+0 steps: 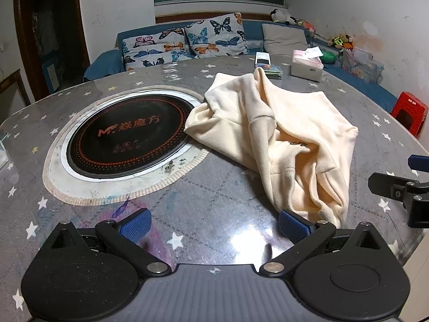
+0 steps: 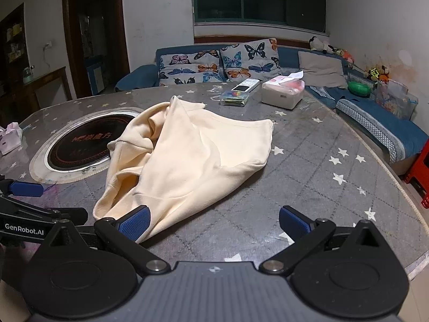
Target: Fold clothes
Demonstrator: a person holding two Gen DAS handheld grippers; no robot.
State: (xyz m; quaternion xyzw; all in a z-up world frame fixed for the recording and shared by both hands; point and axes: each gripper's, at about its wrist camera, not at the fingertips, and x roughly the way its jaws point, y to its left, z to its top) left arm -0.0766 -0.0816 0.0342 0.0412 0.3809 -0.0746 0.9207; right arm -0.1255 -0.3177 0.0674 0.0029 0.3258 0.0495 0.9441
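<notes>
While both wrist views cover the same round table [image 1: 214,196], only the right wrist view shows the pink tissue pack [image 2: 10,136] at the far side of the cooktop [image 2: 80,145] from the garment, plus the doorway and shelving. Only the left wrist view shows the cooktop's orange logo and dot ring clearly.

One cream garment [image 1: 278,139], soft fleece-like knit, lies crumpled and unfolded on the table, one edge lapping over the cooktop rim, folds bunched toward the near table edge. In the right wrist view the same garment [image 2: 187,158] has a hem corner right behind that gripper's left fingertip.

Table: grey quilted cover with white stars under glossy clear sheet. Cooktop: one, black glass disc, set in a metal ring.

Beyond the garment: one white tissue box [image 2: 283,92], one remote [image 2: 245,85] on a clear case. Sofa behind: two butterfly cushions, one grey.

Left gripper [image 1: 214,225]: jaws spread wide, nothing between the blue ribbed pads, hovering just short of the garment's near edge. Right gripper [image 2: 214,222]: jaws equally spread, empty, garment beside it.
</notes>
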